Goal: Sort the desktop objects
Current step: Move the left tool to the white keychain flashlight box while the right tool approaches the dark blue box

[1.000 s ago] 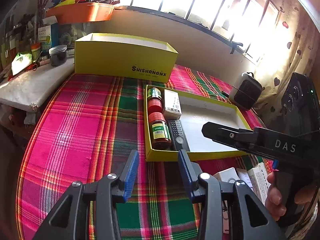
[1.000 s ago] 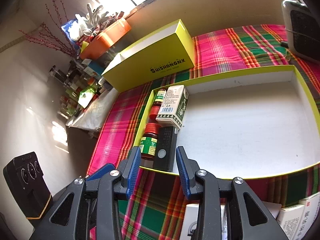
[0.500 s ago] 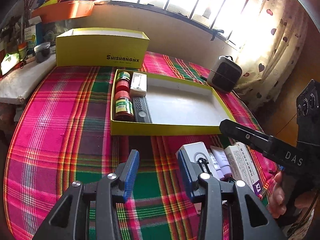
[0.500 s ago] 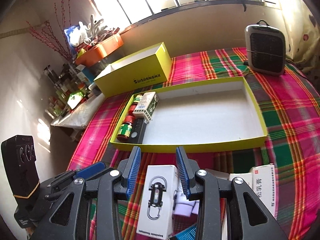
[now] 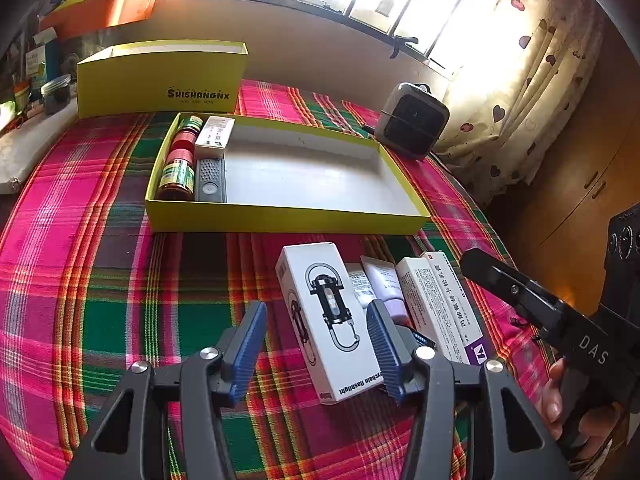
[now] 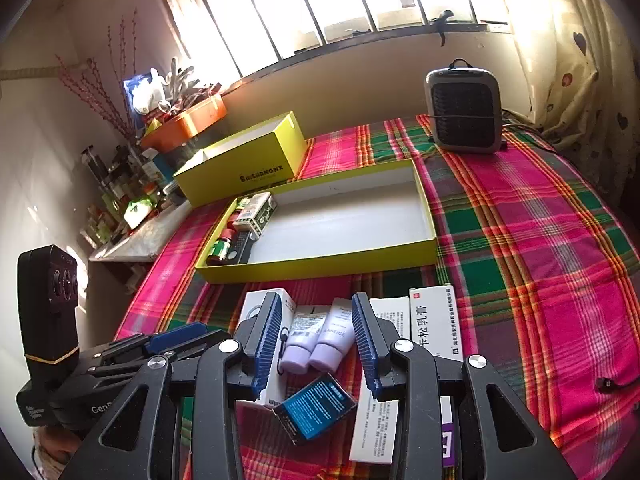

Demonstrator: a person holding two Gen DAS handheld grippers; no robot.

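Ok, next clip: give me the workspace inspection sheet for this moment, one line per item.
Surface: plaid tablecloth, flat.
Job's things: shallow yellow tray holds two jars, a white box and a grey remote at its left end. Flashlight box, two lilac tubes, two ointment cartons and a blue packet lie in front of it.
Clutter: empty yellow lid box, orange bin.
Grippers: left claw open over the flashlight box; right claw open over the tubes.
Cables: one behind the heater.
Surroundings: barred window, heart-print curtain.
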